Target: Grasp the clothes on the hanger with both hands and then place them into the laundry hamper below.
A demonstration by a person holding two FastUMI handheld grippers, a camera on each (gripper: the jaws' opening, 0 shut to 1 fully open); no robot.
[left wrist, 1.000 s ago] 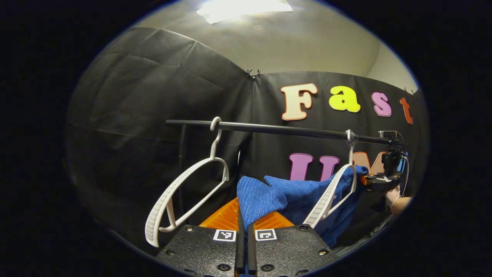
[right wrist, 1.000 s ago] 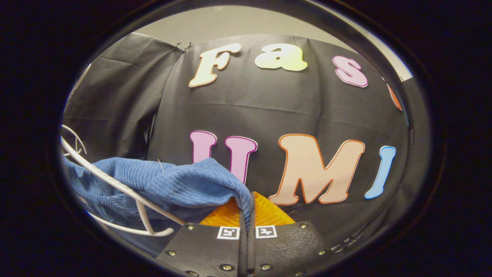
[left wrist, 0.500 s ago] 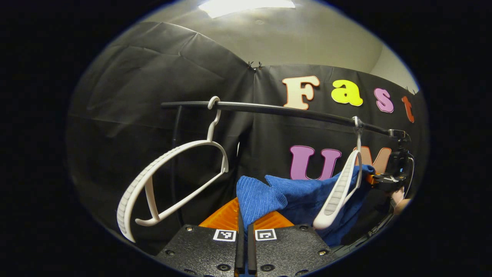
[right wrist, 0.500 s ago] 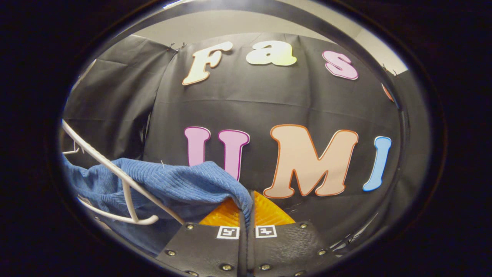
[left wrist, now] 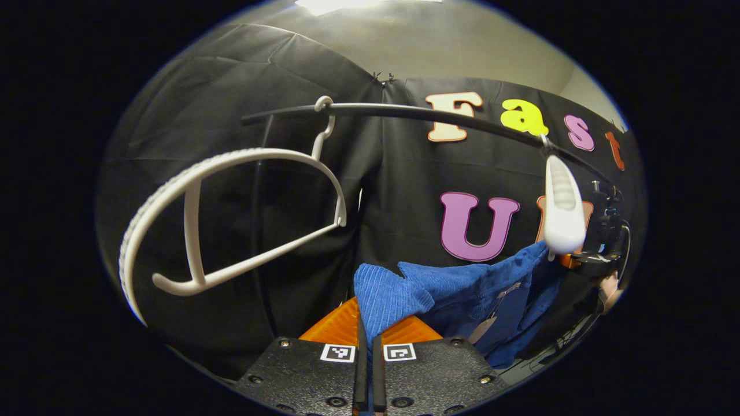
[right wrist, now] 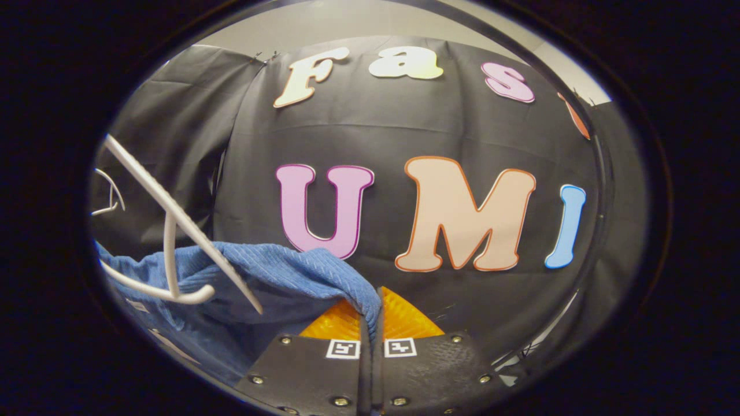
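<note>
A: Blue ribbed knit garment (left wrist: 462, 289) slung between both grippers, long axis side to side, just under the white plastic hanger (left wrist: 559, 208); hamper unseen.
B: Left gripper (left wrist: 367, 346), right gripper (right wrist: 370, 341) each pinching an end; go down.

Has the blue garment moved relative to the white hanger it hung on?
Yes. The blue garment has dropped below the white hanger, which hangs on the rail.

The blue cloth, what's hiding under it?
Under the blue cloth a pale tag dangles before the black booth wall. Anything lower down, such as a hamper, is out of sight.
</note>
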